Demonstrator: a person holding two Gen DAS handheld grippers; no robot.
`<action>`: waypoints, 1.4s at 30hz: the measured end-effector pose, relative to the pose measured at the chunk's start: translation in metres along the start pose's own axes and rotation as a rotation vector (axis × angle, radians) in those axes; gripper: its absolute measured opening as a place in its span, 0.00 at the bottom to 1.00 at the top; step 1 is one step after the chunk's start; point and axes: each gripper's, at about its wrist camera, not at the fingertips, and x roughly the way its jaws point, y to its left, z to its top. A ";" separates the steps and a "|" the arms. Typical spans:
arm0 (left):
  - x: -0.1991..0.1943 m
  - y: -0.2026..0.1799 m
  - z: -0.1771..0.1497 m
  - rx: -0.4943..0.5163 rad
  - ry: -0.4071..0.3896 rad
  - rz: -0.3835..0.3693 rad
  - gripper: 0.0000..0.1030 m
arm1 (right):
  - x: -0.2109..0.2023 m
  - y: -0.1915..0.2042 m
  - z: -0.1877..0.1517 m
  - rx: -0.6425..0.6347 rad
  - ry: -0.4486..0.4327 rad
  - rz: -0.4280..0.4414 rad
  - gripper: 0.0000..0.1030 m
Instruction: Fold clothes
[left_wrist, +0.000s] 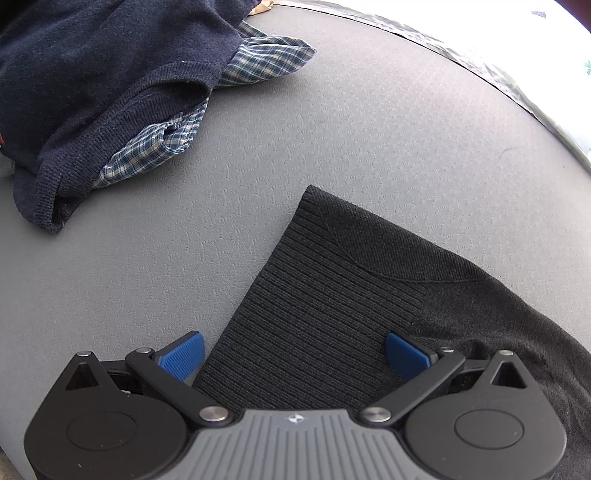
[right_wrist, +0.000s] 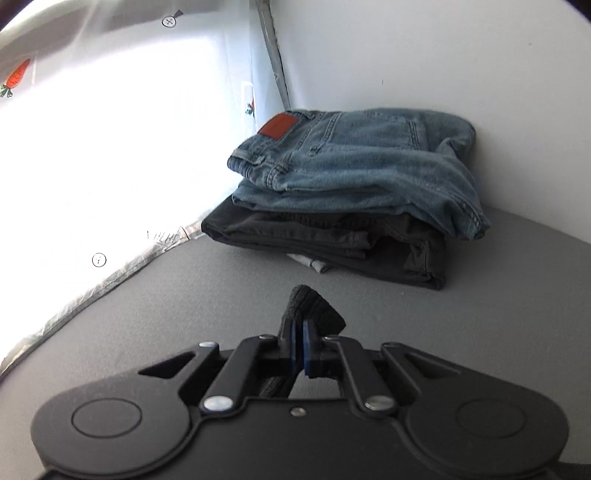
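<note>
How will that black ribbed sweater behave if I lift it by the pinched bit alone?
Probably floppy: the black sweater lies flat and creased on the grey surface, so it should drape and trail. The right gripper is shut on a small bunched fold, which may slip out of the knit. The open left gripper straddles the ribbed hem; pinching there would likely steady it.

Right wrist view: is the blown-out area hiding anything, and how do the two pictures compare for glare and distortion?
Right wrist view: the sunlit curtain is overexposed to white, its print mostly lost; the folded jeans stay sharp, and the right gripper reads clearly, shut on black knit fabric. Left wrist view: glare only at the top right corner; fisheye bulges the grey surface; the black sweater ribbing is crisp.
</note>
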 end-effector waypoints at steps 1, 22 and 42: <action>0.001 0.000 0.002 0.001 0.000 -0.001 1.00 | -0.002 -0.001 0.001 -0.035 -0.013 -0.061 0.00; 0.001 -0.028 0.033 0.268 -0.106 0.070 1.00 | 0.041 -0.018 -0.011 0.005 0.264 -0.033 0.52; 0.028 -0.018 0.052 0.142 -0.153 -0.064 1.00 | 0.103 0.036 -0.018 -0.227 0.339 0.049 0.15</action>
